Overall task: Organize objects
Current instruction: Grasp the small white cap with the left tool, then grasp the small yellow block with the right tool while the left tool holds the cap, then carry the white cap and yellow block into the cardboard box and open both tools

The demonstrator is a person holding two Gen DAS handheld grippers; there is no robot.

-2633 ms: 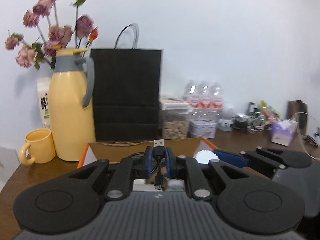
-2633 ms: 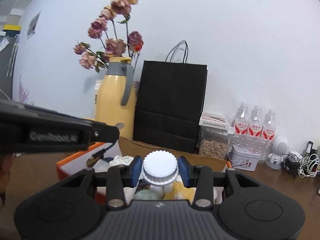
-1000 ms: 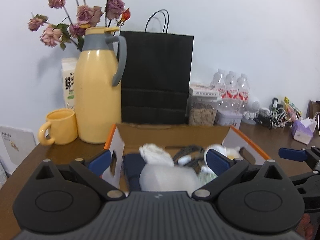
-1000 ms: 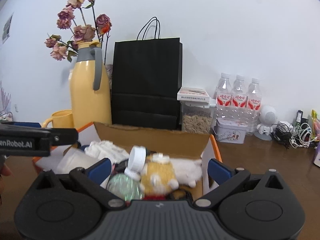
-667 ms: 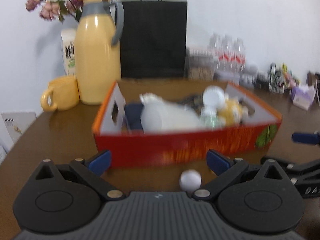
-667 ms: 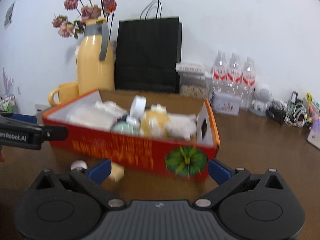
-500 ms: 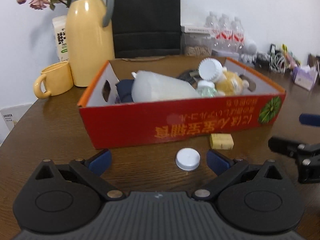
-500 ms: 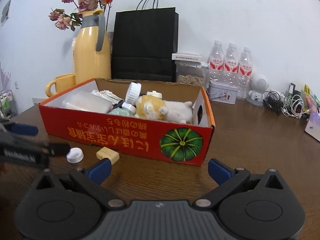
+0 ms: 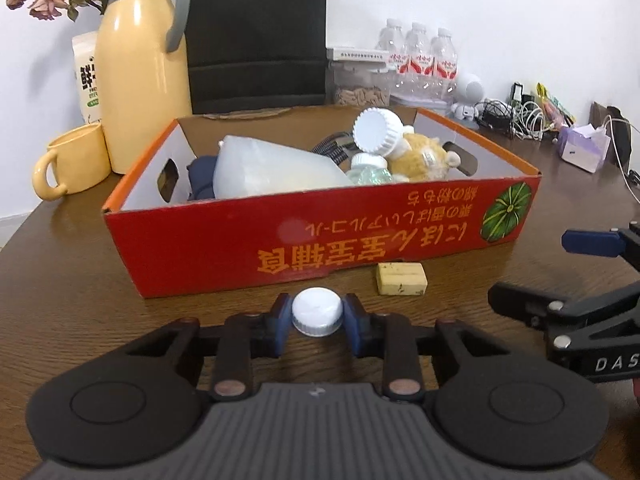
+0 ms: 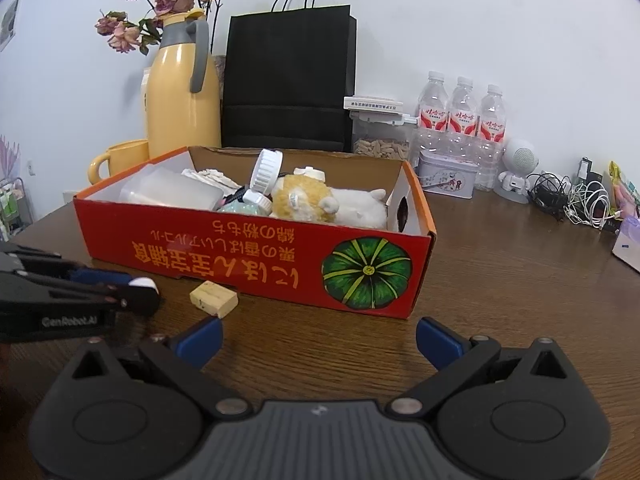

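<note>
A: How many loose things lie on the brown wooden bench in front of the red cardboard box?

B: Two. One small white plastic cap and one pale yellow rectangular block. Both are near the front edge of the bench, just before the long wall of the box. The block is to the right of the cap and apart from it.

A: And the left tool?

B: Its jaws are closing, and the white cap sits between the two blue pads. The pads seem to touch the cap on both sides. The cap rests on the bench.

A: The right tool?

B: Its two blue pads stand wide apart and there is nothing between them. It is low over the bench, before the right end of the box, where one green pumpkin picture is printed.

A: What is inside the box?

B: One translucent plastic container, one yellow and white plush toy, one big white ribbed lid, one small bottle with a white cap, and some dark cloth. More I cannot count.

A: Behind the box?

B: One tall yellow thermos jug, one yellow mug, one black paper bag and three water bottles, all toward the back edge of the bench.
</note>
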